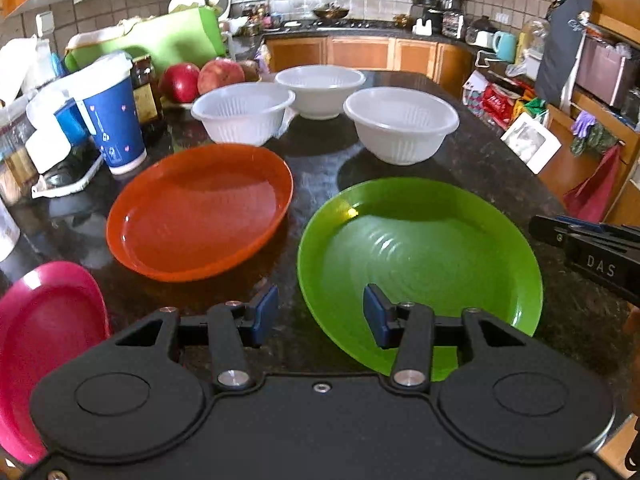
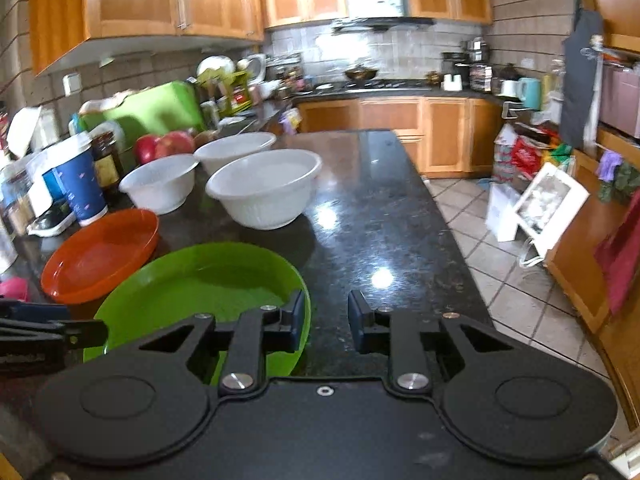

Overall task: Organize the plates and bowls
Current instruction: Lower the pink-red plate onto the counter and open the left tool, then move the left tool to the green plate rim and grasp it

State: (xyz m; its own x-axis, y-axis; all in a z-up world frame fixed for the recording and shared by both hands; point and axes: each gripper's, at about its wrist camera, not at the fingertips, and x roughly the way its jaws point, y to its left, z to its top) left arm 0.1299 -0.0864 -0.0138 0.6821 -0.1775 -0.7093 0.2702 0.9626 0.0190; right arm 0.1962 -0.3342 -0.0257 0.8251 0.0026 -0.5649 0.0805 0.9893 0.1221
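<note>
Round green plastic plate (image 1: 420,264) flat on dark granite counter (image 2: 380,208); likely light, stiff, slick.
Best hold: thin rim edge.
Left gripper (image 1: 320,314) over near-left rim, parted, empty.
Right gripper (image 2: 325,320) straddling right rim, narrow gap, not pinching.

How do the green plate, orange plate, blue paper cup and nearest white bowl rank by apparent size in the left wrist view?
1. green plate, though nearest the camera
2. orange plate
3. nearest white bowl
4. blue paper cup
</note>
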